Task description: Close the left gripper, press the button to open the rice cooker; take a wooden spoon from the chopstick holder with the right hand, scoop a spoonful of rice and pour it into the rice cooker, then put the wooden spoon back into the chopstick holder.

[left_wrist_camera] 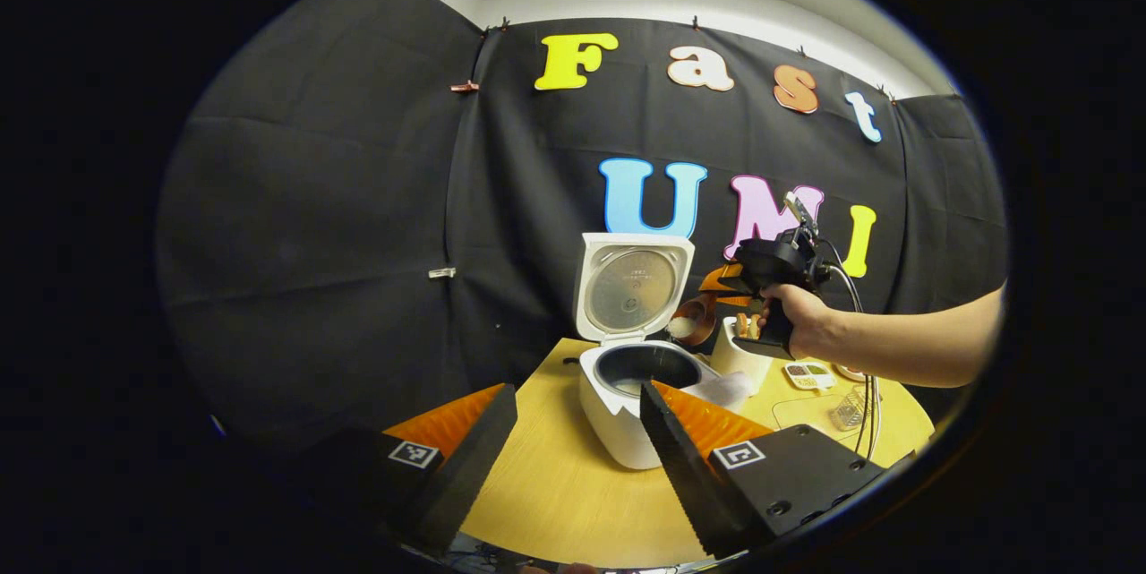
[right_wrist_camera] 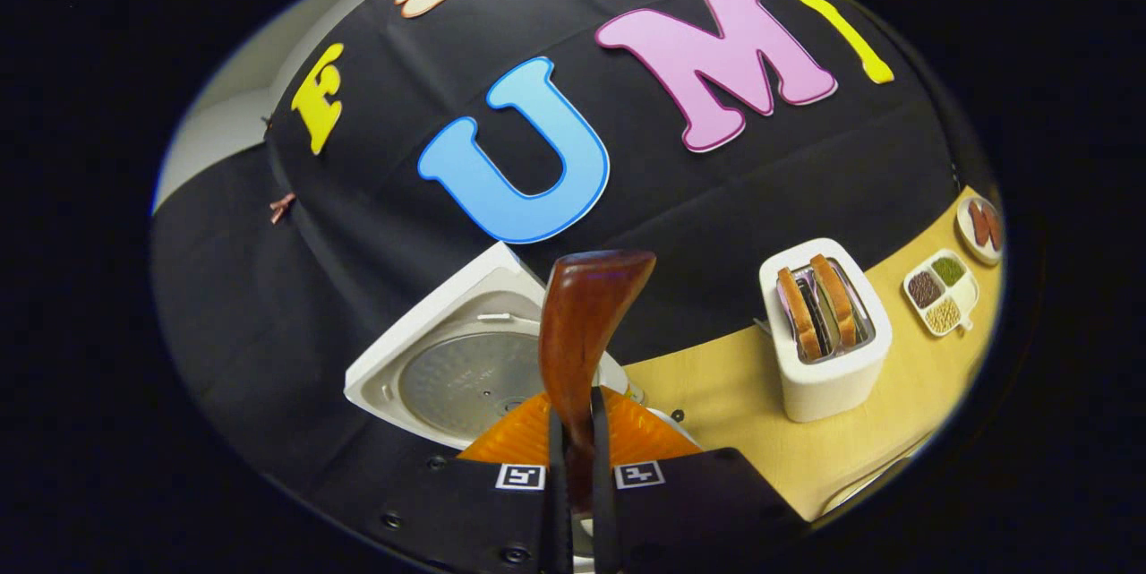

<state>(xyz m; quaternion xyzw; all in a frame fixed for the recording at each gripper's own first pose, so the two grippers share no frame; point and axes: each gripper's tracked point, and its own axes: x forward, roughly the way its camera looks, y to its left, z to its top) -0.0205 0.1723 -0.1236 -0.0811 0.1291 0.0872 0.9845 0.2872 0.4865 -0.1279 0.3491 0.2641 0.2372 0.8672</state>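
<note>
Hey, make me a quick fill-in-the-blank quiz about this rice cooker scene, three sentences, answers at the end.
1. The rice cooker lid stands ____.
2. The right gripper is shut on the handle of the wooden ____.
3. The white toaster on the table holds ____ slices of bread.

Missing words: open; spoon; two

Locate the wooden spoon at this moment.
The wooden spoon is clamped in the right gripper; in the left gripper view its rice-laden bowl hangs beside the open lid, above the rice cooker.
</note>
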